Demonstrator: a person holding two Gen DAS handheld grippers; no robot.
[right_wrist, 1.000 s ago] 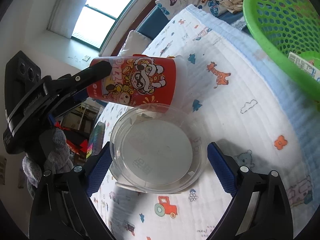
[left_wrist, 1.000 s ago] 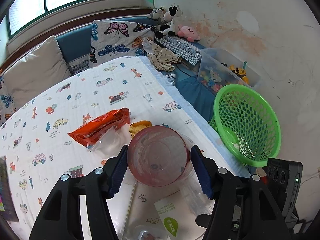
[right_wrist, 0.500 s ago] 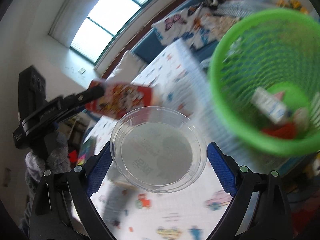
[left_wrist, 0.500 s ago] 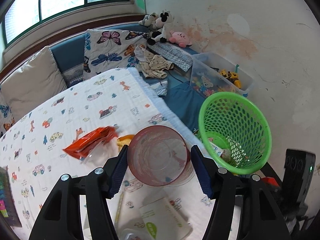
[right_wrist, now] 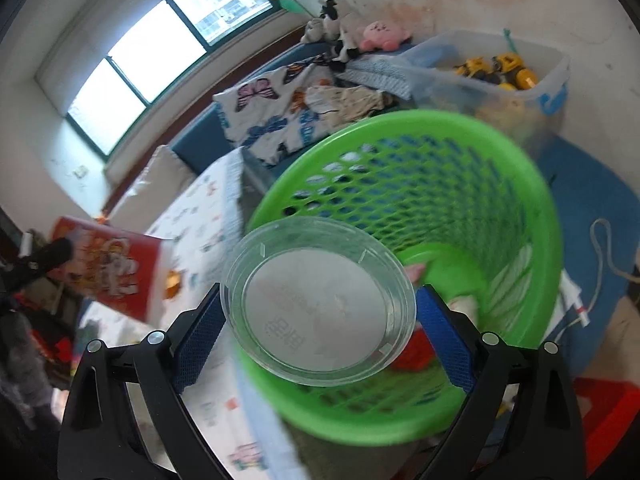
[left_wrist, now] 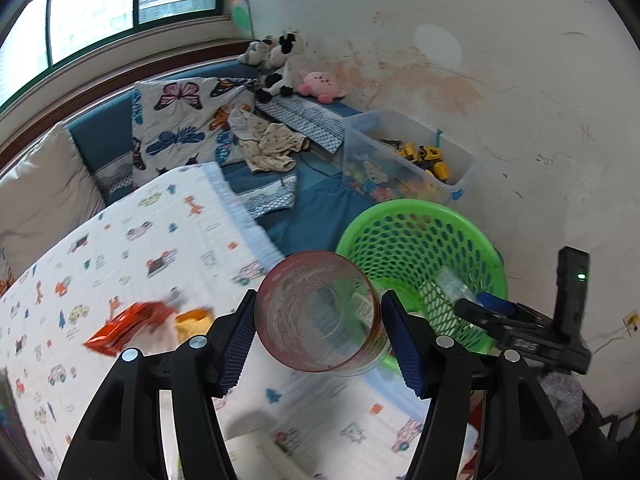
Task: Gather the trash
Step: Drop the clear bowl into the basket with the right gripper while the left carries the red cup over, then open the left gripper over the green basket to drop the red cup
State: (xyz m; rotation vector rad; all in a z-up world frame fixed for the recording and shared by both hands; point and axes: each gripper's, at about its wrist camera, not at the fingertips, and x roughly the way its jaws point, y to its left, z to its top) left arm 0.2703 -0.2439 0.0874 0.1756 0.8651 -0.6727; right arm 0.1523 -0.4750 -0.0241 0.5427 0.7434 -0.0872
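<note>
1. The left gripper (left_wrist: 320,330) clamps a red cup (left_wrist: 320,312), raised at the patterned bed's (left_wrist: 132,248) edge beside the green basket (left_wrist: 424,240).
2. The right gripper (right_wrist: 320,316) grips a clear lid (right_wrist: 320,300) over the basket's opening.

- The clear plastic lid (right_wrist: 320,300) bears faint embossed characters, mirrored and unreadable.
- The red printed cup (right_wrist: 108,268) shows cartoon graphics; its lettering is too blurred.

Red cup (left_wrist: 320,312) — clear lid (right_wrist: 320,300), above green basket (right_wrist: 520,184)
</note>
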